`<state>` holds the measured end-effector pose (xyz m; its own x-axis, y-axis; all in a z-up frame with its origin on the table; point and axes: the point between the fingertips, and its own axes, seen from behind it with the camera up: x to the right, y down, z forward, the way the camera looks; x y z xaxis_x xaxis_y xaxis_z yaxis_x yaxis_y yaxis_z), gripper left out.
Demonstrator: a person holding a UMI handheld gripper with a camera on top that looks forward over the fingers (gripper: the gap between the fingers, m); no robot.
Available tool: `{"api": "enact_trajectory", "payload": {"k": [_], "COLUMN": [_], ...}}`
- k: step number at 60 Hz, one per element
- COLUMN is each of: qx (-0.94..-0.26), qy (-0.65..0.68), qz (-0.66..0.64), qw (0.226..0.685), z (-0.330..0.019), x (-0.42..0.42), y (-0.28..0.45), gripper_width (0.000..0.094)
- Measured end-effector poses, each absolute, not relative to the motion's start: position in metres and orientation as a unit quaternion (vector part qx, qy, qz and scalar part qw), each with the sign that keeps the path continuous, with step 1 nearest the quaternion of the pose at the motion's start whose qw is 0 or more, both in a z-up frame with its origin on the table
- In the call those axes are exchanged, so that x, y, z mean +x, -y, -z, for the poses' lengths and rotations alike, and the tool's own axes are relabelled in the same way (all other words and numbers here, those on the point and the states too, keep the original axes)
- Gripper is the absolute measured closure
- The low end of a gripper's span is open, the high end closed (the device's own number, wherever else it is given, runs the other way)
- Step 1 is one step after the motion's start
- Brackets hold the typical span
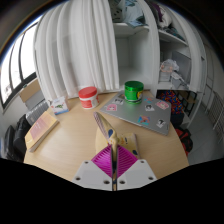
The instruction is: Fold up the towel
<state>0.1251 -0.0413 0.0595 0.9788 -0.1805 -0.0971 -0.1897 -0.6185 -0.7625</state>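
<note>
My gripper (113, 160) is closed, and its two magenta pads (100, 160) press together on a thin fold of beige towel (104, 130). The pinched towel edge rises from between the fingertips and runs forward as a narrow upright ridge above the tan table (70, 150). The towel is nearly the same colour as the table, so I cannot tell where the rest of it lies.
Beyond the fingers stand a red-lidded white jar (88, 97) and a green cup (133, 91). A grey board (142, 112) with small items lies to the right, a flat box (42, 128) to the left. White curtains (85, 45) and shelves (170, 50) stand behind.
</note>
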Motion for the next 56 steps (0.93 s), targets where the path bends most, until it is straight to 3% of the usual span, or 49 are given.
{"api": "enact_trajectory", "payload": {"k": [11, 14, 19, 22, 28, 30, 56], "qx": [-0.929, -0.918, -0.924, -0.926, -0.923, -0.92, -0.899], "qy": [-0.121, -0.105, -0.082, -0.076, -0.079, -0.083, -0.174], "qz": [0.042, 0.042, 0.052, 0.06, 0.07, 0.065, 0.011], "qw": [0.348, 0.38, 0.369, 0.364, 0.369, 0.377, 0.401], "z": [0.015, 0.011, 0.01, 0.01, -0.007, -0.016, -0.096], "x": [0.19, 0.193, 0.193, 0.198, 0.208, 0.209, 0.235], "y": [0.066, 0.056, 0.057, 0.063, 0.072, 0.077, 0.185], "gripper_width": [0.0895, 0.0895, 0.0858, 0.0724, 0.0224, 0.0138, 0.0118]}}
